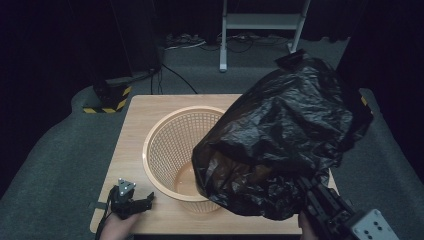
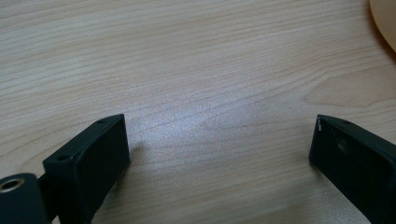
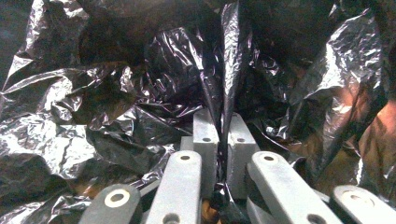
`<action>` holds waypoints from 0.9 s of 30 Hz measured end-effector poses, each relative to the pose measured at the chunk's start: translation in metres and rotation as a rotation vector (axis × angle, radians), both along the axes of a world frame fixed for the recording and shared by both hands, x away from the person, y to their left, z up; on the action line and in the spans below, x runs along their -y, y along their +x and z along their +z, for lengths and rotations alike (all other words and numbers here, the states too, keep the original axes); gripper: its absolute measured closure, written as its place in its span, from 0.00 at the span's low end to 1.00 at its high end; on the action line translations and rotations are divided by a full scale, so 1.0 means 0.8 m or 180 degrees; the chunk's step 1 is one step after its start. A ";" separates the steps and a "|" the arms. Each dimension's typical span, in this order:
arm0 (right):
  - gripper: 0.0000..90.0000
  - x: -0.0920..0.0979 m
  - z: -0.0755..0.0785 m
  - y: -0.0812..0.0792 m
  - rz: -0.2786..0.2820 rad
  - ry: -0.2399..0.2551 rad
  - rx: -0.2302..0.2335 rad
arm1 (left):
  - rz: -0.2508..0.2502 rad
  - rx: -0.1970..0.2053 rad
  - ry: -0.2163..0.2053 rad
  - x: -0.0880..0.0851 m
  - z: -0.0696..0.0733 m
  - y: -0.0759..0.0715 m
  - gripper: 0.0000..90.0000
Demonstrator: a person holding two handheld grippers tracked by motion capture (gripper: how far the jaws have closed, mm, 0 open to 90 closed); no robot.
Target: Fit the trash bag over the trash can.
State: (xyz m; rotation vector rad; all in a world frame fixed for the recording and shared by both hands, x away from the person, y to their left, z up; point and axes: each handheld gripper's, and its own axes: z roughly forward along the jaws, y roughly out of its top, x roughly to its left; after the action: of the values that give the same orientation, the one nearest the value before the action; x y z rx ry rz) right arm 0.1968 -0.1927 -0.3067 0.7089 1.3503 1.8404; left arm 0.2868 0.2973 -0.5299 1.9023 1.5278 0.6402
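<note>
A big black plastic bag [image 1: 290,135] billows above the right half of the table, its open mouth hanging over an orange mesh basket [image 1: 170,145]. My right gripper [image 1: 311,189] comes in from the bottom right and is shut on the bag's edge. In the right gripper view a fold of the black bag [image 3: 140,93] is pinched between the two closed jaws of my right gripper [image 3: 222,121]. My left gripper [image 1: 145,201] rests on the table's front left corner, open, with nothing in it. Bare wood lies between the spread jaws of my left gripper [image 2: 219,128].
The wooden table [image 1: 135,120] is small, with grey carpet all round. The basket rim [image 2: 385,23] shows at the top right of the left gripper view. A white stand [image 1: 260,22] and cables lie on the floor behind; a yellow-and-black striped block [image 1: 107,97] sits by the table's back left corner.
</note>
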 end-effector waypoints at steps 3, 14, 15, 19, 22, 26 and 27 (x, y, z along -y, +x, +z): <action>0.94 -0.014 -0.002 0.007 0.0117 -0.0003 -0.0031 | -0.0008 -0.0004 -0.0003 0.000 0.000 0.000 0.06; 0.93 -0.063 0.000 0.036 0.0535 -0.0094 -0.0156 | -0.0029 -0.0009 -0.0010 -0.001 0.000 0.000 0.06; 0.92 -0.067 0.002 0.038 0.0561 -0.0112 -0.0150 | -0.0029 -0.0008 -0.0010 -0.001 0.000 0.000 0.06; 0.92 -0.083 0.010 0.045 0.0648 -0.0155 -0.0109 | -0.0029 -0.0004 -0.0010 -0.001 0.000 -0.001 0.06; 0.92 -0.092 0.018 0.051 0.0671 -0.0182 -0.0050 | -0.0032 -0.0003 -0.0012 -0.001 0.000 -0.001 0.07; 0.93 -0.104 0.034 0.061 0.0699 -0.0185 0.0037 | -0.0036 0.0001 -0.0015 -0.002 0.000 -0.001 0.07; 0.93 -0.107 0.037 0.063 0.0707 -0.0189 0.0059 | -0.0038 0.0001 -0.0016 -0.002 0.000 -0.001 0.07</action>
State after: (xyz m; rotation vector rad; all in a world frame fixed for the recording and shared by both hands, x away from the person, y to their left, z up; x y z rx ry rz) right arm 0.2475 -0.1072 -0.2772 0.5272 1.5156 1.9640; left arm 0.2860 0.2986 -0.5297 1.9061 1.5155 0.6310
